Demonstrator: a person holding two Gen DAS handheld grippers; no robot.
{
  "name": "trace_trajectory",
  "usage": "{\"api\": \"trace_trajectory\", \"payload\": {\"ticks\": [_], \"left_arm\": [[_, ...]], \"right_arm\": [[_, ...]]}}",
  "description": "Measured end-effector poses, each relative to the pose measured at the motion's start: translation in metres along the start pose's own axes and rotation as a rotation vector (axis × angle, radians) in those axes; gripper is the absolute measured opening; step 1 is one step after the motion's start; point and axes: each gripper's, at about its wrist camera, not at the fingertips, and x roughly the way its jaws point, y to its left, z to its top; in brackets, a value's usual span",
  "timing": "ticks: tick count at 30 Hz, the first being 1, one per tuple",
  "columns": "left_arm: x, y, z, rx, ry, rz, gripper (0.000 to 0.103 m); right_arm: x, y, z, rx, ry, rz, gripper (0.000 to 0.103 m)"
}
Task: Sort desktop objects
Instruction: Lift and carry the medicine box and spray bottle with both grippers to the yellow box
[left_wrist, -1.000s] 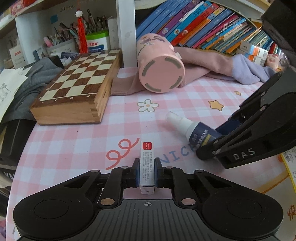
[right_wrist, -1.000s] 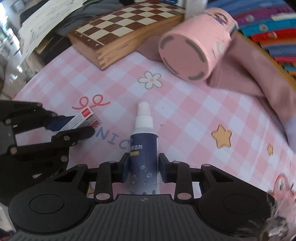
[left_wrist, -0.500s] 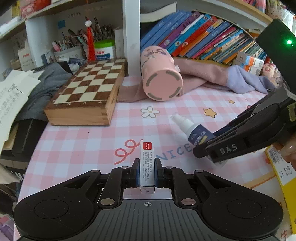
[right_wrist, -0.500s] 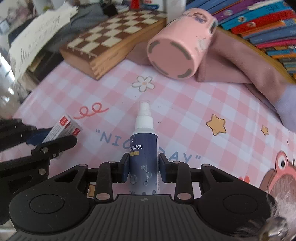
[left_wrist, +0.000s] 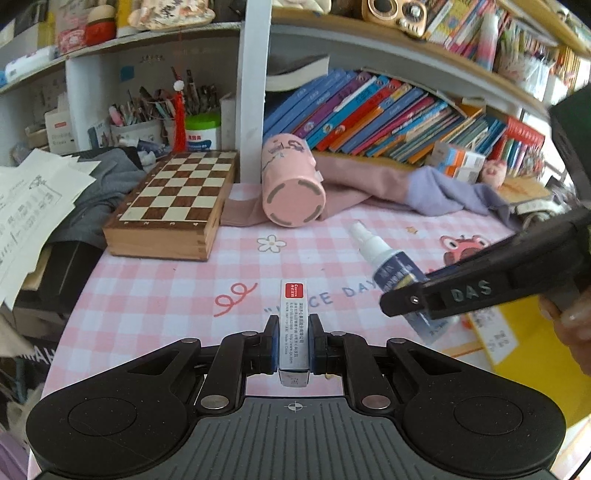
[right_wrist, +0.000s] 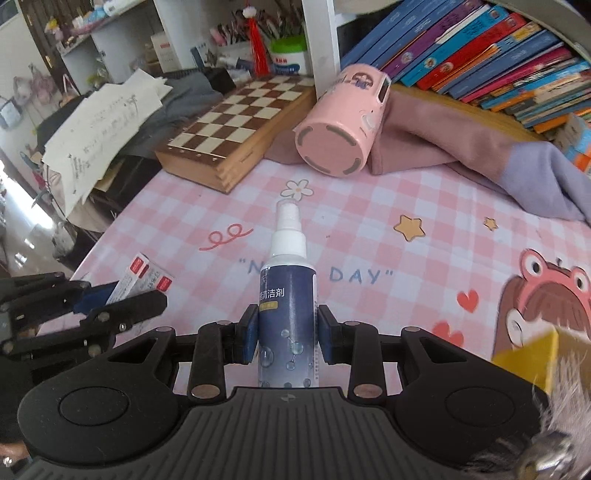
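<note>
My left gripper is shut on a slim white box with a red label, held above the pink checked tablecloth. My right gripper is shut on a dark blue spray bottle with a white nozzle, also lifted off the cloth. From the left wrist view the bottle and the right gripper's arm show at right. In the right wrist view the box sits in the left gripper at lower left. A pink cup lies on its side at the back, base towards me.
A wooden chessboard box rests at the back left. Pink and lilac cloth lies behind the cup. Shelves hold leaning books and pen pots. Loose papers overhang the left side. A yellow item lies at right.
Both grippers have risen and drawn back from the shelf with their objects still held. More of the tablecloth and the upper shelves now show.
</note>
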Motion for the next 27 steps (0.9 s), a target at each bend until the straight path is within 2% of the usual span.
{"api": "trace_trajectory", "payload": {"ticks": [12,27], "left_arm": [[-0.078,-0.004,-0.033,-0.028,-0.054,-0.050,0.013],[-0.168,-0.020,-0.085,-0.018,-0.041,-0.144,0.013]], "right_arm": [[-0.075,0.024,-0.064,0.011,-0.114,-0.027,0.030],[-0.154,0.067,-0.167,0.063,-0.180,-0.036,0.030]]}}
